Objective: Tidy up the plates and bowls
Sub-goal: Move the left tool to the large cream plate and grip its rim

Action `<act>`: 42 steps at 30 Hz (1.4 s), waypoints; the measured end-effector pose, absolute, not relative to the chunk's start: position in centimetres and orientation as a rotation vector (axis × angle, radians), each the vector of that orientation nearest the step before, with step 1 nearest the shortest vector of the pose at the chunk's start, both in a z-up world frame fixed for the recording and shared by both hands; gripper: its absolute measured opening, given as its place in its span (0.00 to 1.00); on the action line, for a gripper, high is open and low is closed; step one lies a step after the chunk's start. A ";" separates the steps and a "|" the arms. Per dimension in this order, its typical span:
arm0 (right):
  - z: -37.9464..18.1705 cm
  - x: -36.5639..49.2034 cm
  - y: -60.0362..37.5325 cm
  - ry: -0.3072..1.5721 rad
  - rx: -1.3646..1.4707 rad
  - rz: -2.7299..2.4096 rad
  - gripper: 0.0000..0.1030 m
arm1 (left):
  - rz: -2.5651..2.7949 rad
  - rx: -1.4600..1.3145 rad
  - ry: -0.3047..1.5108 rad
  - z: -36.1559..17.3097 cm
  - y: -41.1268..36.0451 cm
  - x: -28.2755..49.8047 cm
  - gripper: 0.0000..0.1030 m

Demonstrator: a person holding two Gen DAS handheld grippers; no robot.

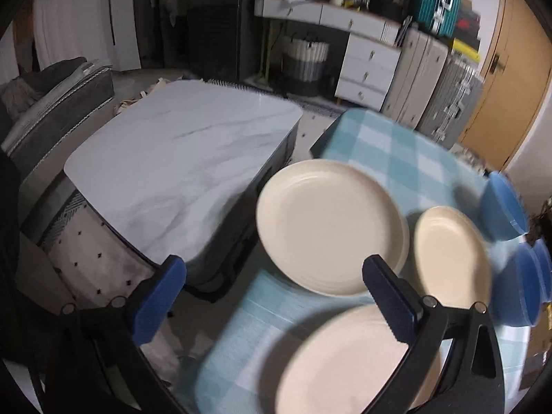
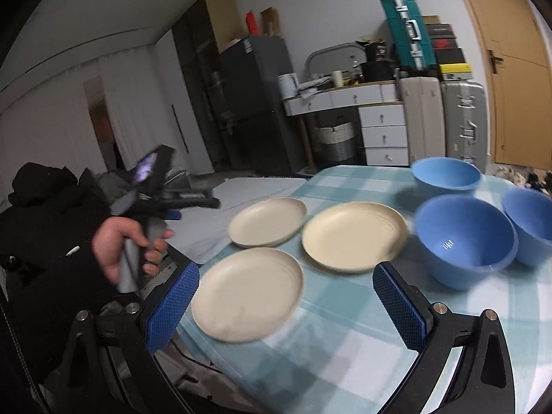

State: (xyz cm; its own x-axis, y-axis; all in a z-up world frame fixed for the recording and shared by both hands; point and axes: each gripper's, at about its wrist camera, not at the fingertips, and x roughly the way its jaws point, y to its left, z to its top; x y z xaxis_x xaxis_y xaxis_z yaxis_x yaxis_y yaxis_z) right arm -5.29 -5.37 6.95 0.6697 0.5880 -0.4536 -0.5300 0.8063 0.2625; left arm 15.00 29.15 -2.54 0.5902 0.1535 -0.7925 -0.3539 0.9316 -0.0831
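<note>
My right tool (image 2: pixel 286 296) is spread wide and empty, hovering over the table's near edge with the nearest round cream plate (image 2: pixel 248 293) between its fingers. My left tool (image 1: pixel 272 296), also apart and empty, hangs at the table's left edge. Three cream plates lie flat and separate on the blue checked tablecloth (image 2: pixel 345 345); three blue plastic bowls (image 2: pixel 465 238) stand upright toward the right edge. Nothing is stacked yet, I judge.
</note>
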 end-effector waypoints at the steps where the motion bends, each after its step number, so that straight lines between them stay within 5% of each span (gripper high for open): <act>1: 7.3 -4.5 -4.5 0.562 0.105 0.645 1.00 | 0.305 -0.235 0.909 -3.1 29.5 15.8 1.00; 10: 9.8 4.6 5.5 0.684 -0.030 0.712 1.00 | 0.280 -0.321 1.020 -7.9 32.5 20.9 0.99; 20: 4.9 17.1 11.6 0.903 -0.074 0.667 1.00 | 0.253 -0.344 1.032 -9.7 34.2 22.8 0.98; 31: 2.1 21.6 12.7 0.973 -0.037 0.645 0.98 | 0.211 -0.345 1.044 -10.7 34.7 24.2 0.87; 36: 1.4 22.1 12.6 0.992 -0.027 0.630 0.98 | 0.171 -0.387 1.050 -11.0 35.2 24.2 0.55; 40: 0.9 22.0 12.9 1.006 -0.036 0.626 0.98 | 0.159 -0.402 1.060 -11.3 35.5 24.2 0.49; 42: 0.4 22.2 13.2 1.018 -0.049 0.621 0.98 | 0.160 -0.400 1.060 -11.3 35.6 24.3 0.37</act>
